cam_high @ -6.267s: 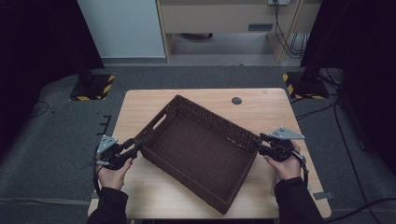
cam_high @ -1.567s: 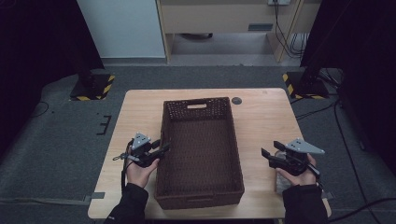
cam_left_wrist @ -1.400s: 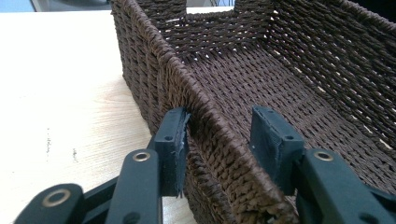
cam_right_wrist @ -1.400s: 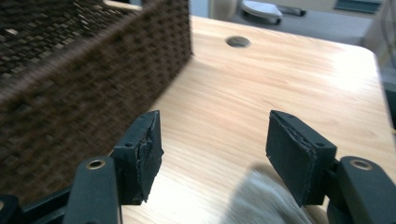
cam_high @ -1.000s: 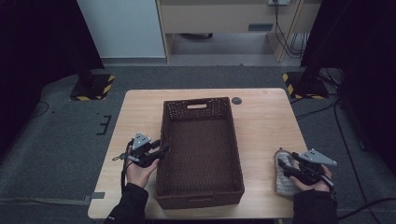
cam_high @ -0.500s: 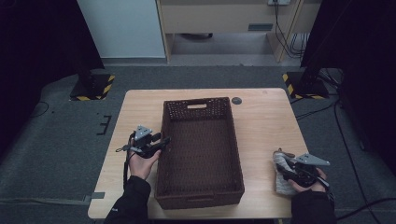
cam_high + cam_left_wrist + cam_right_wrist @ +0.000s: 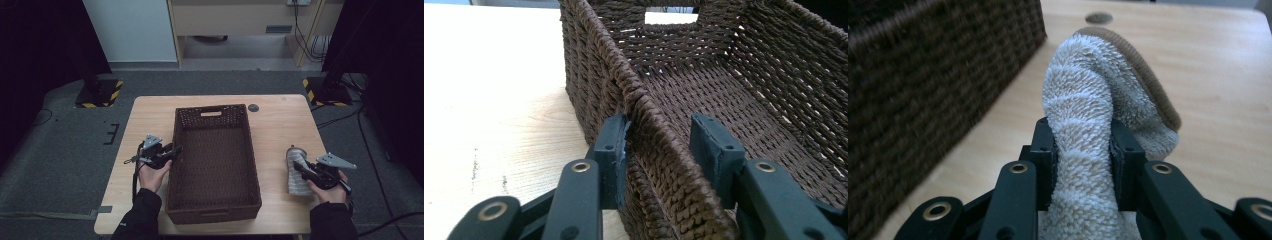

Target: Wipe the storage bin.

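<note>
Squeezing a soft, fuzzy sock (image 7: 1083,130) is what my right gripper (image 7: 1082,150) does now. Its jaws have just been closing, and now both pads press into the white, fluffy cloth, which bunches up between them. A second ago those jaws stood wide and the sock lay loose on the counter (image 7: 150,112). So I think the pick-up is made, and the sock can be lifted next.

The sock lies near my right hand (image 7: 325,187), on the bare wood just beside the basket's (image 7: 215,200) right wall. It has a brown band at its far end.

My left gripper (image 7: 659,150) sits over the basket's left rim. Its jaws have just been closing too. One pad is outside the woven wall and touches it. The other pad is inside, a little way off the wall, so this grip is not tight yet. I think it is there to keep the basket from sliding.

The basket is dark brown, long and has nothing in it. It now stands straight on the counter. Farther off, past the basket's far end, a small dark round thing (image 7: 253,107) lies on the wood.

I guess the sock goes into the basket.
</note>
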Demonstrator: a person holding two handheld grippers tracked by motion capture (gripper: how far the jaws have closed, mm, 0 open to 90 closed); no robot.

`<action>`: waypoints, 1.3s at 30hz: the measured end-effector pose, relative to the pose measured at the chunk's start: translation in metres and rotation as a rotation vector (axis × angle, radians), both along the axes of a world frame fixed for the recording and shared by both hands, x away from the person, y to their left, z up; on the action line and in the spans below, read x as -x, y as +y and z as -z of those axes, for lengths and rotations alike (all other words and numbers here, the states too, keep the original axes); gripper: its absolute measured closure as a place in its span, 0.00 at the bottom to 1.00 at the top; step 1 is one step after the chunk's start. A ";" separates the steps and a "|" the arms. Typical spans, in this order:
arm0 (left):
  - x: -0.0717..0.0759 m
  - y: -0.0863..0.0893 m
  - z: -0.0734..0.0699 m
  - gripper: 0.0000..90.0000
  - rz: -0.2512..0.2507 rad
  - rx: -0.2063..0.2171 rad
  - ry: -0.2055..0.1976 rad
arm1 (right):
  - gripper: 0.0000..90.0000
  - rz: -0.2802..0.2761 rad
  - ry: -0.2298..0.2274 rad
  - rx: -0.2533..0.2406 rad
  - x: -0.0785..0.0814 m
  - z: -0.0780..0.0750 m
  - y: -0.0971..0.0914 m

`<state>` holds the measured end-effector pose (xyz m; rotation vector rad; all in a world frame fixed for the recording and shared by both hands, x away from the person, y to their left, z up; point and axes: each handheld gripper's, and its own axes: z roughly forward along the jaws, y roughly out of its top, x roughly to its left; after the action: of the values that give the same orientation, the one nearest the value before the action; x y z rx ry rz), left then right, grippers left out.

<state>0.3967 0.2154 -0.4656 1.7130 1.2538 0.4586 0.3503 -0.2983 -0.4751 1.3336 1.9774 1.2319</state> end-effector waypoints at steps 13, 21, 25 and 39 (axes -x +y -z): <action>-0.002 -0.006 -0.002 0.69 0.005 -0.025 -0.013 | 0.78 -0.026 -0.084 -0.033 -0.033 -0.016 0.018; -0.002 -0.007 -0.002 0.68 0.013 -0.055 -0.032 | 0.78 -0.015 -0.115 -0.056 -0.059 -0.022 0.027; -0.001 -0.009 -0.002 0.68 0.017 -0.081 -0.051 | 0.78 -0.018 -0.138 -0.068 -0.070 -0.026 0.037; -0.002 -0.008 -0.002 0.68 0.019 -0.067 -0.046 | 0.78 -0.016 -0.153 -0.071 -0.118 -0.025 0.060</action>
<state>0.3982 0.2075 -0.4640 1.7592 1.2003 0.5305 0.4680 -0.2386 -0.4499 1.2201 1.8570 1.3801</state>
